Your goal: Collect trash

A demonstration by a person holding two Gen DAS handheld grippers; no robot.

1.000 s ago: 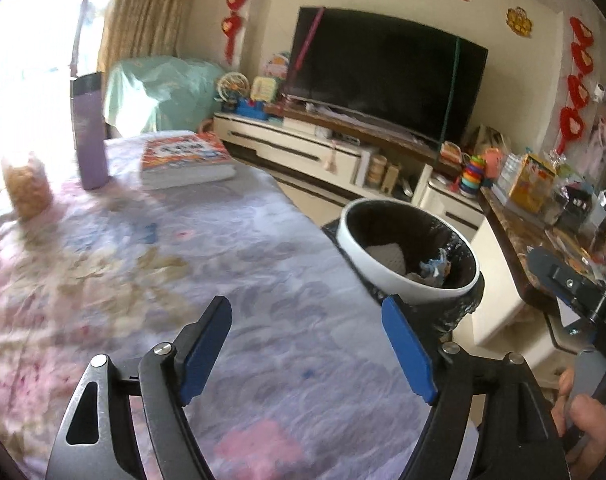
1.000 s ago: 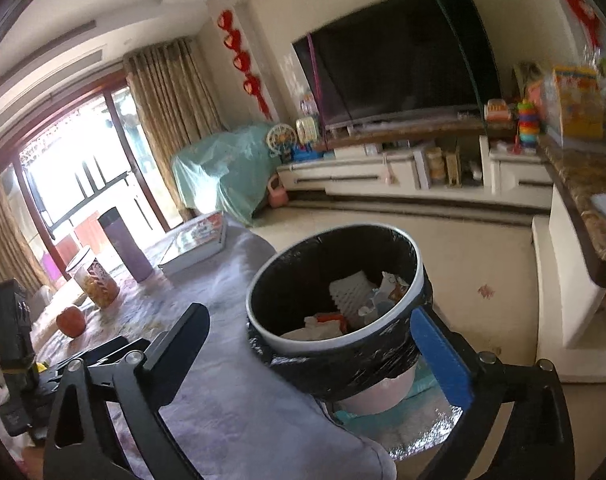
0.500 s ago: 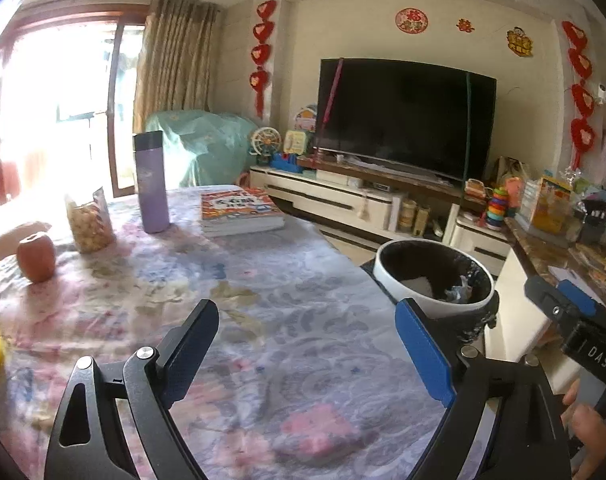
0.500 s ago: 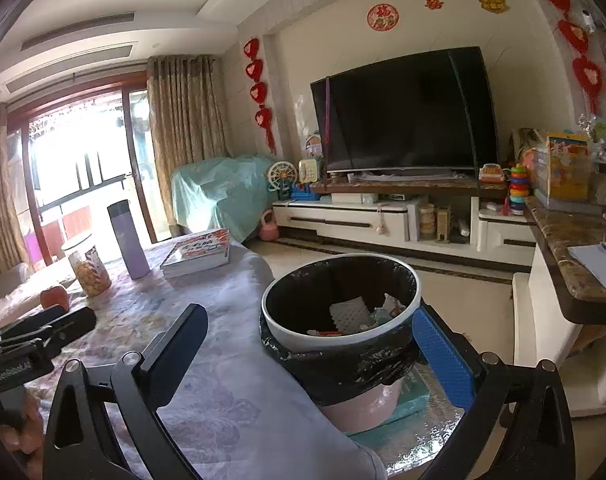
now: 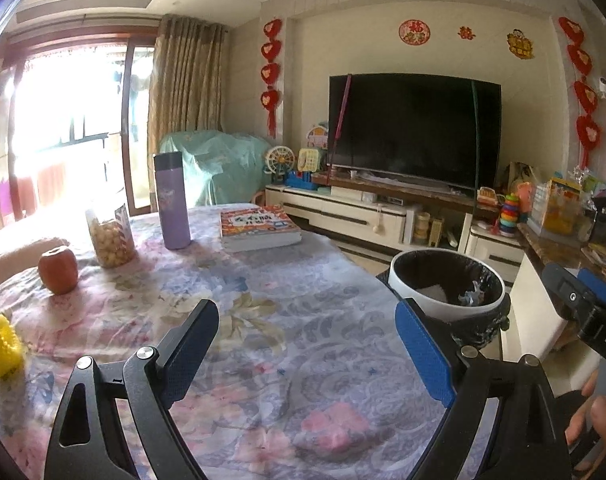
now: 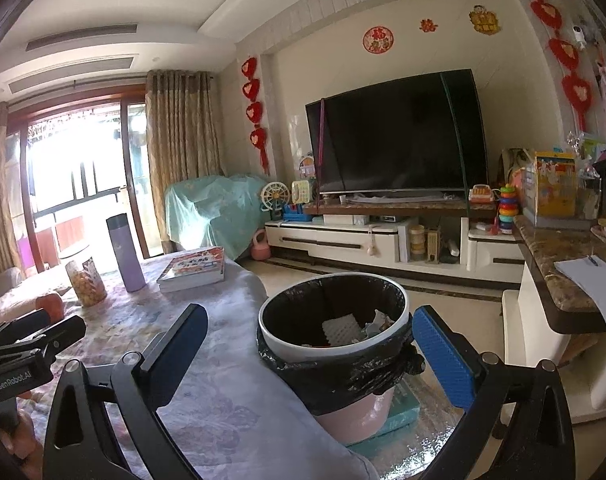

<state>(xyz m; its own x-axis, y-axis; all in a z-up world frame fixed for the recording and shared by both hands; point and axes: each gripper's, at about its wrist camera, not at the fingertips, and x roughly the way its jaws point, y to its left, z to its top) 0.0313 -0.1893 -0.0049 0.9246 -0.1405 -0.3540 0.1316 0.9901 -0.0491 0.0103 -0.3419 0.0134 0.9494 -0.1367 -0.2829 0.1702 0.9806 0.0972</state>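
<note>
Both tools are spread wide and empty. The left tool hangs over the bench. The bin, trash inside, stands off the bench's right edge, directly ahead of the right tool, the nearer one.

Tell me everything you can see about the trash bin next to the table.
The trash bin is round with a white rim and pink lower body, lined with a black plastic bag folded over the rim and bunched outside. It stands upright on the floor on a teal mat, close beside the table edge. Inside lie white crumpled paper and other scraps. Neither gripper touches it.
</note>
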